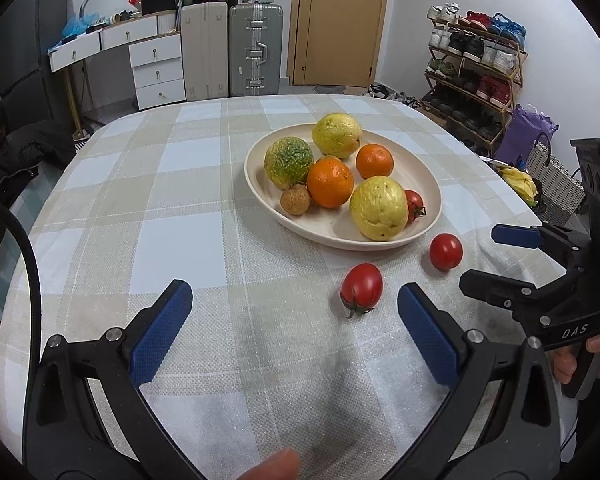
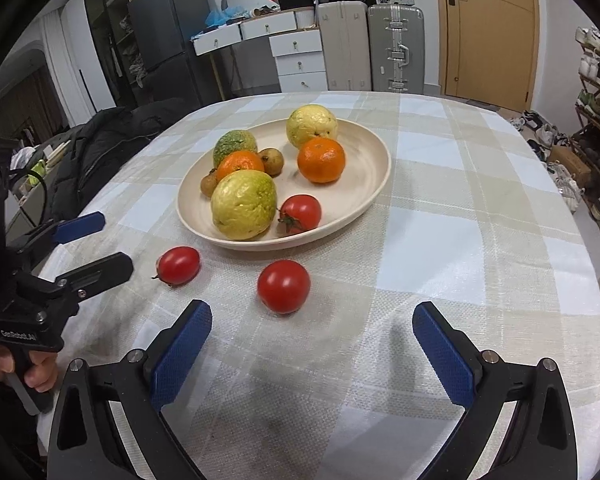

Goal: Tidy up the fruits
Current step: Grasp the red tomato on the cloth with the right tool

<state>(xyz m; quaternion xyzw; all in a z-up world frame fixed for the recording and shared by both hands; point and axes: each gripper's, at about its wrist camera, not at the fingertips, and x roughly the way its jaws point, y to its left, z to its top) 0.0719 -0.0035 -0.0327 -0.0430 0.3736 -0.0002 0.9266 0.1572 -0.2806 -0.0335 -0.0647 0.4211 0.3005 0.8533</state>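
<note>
fruits lie mostly in the cream plate (image 1: 428,184) on the checked tablecloth (image 1: 180,208): two yellow guavas (image 1: 378,208), a green-yellow fruit (image 1: 288,162), two oranges (image 1: 330,182), small brown fruits (image 1: 295,199) and one tomato in the plate (image 2: 300,213). two tomatoes are outside it, on the cloth near the plate's rim at 6 o'clock. in the left wrist view, the stemmed tomato (image 1: 361,286) is at about 1 o'clock from the left gripper (image 1: 296,328), just beside its right finger, not touching. in the right wrist view, the round tomato (image 2: 284,286) sits at 11 o'clock from the right gripper (image 2: 312,344), a little ahead of the fingertips.

nothing stands between the grippers and these two tomatoes (only bare cloth). behind the table are suitcases (image 1: 232,50), white drawers (image 1: 156,68), a door (image 1: 336,20) and a shoe rack (image 1: 476,68).

both grippers have jaws spread wide and they hold nothing. each is low over the near edge of the table, pointing toward the plate, side by side. a hand (image 2: 28,364) grips the left gripper's handle.
</note>
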